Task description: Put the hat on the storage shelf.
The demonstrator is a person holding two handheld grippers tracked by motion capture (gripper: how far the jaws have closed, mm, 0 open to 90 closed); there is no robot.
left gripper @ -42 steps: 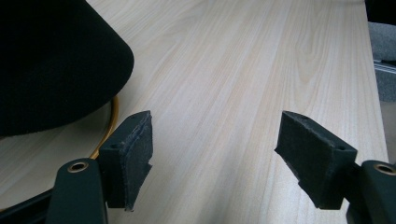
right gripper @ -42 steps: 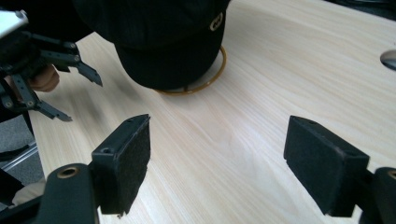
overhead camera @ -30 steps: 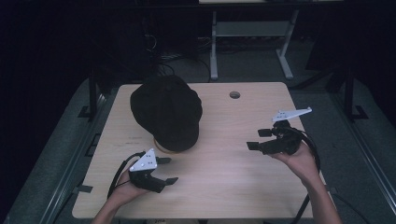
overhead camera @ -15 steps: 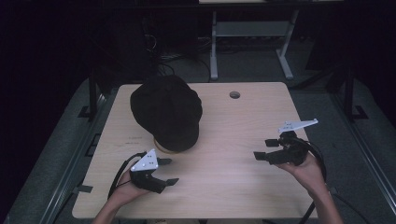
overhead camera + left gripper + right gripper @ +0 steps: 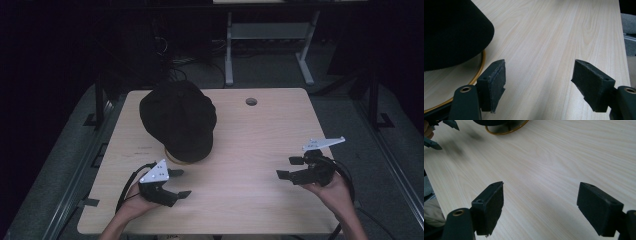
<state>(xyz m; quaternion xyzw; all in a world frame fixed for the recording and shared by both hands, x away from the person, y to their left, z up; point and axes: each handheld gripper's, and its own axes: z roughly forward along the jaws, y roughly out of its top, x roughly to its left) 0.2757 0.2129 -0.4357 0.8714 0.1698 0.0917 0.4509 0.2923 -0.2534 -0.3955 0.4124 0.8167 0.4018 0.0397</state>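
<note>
On the pale wooden table (image 5: 260, 150), toward its far left part, a black cap (image 5: 178, 120) sat draped over a stand with a gold ring base (image 5: 477, 75), the rim of which peeked out beneath the fabric at the near edge. The left gripper (image 5: 179, 183) lay low over the near left of the table, just in front of the cap and close to the ring base without touching either; its jaws stood wide apart with nothing between them. In the left gripper view the cap's dark edge hung over the ring just beside the left-hand jaw, and bare wood ran ahead between the pads (image 5: 495, 86).

The right gripper (image 5: 289, 167) was held well apart from the cap, over the near right of the table, its jaws likewise spread and holding nothing, its grey plate tilted upward. From the right gripper view the ring base and the cap's lower edge showed far off at the top, with only open tabletop lying between.

A round cable hole (image 5: 251, 101) sat in the far middle of the table, clear of everything. Behind the table stood a white-legged frame (image 5: 265, 45) on a dark floor.
</note>
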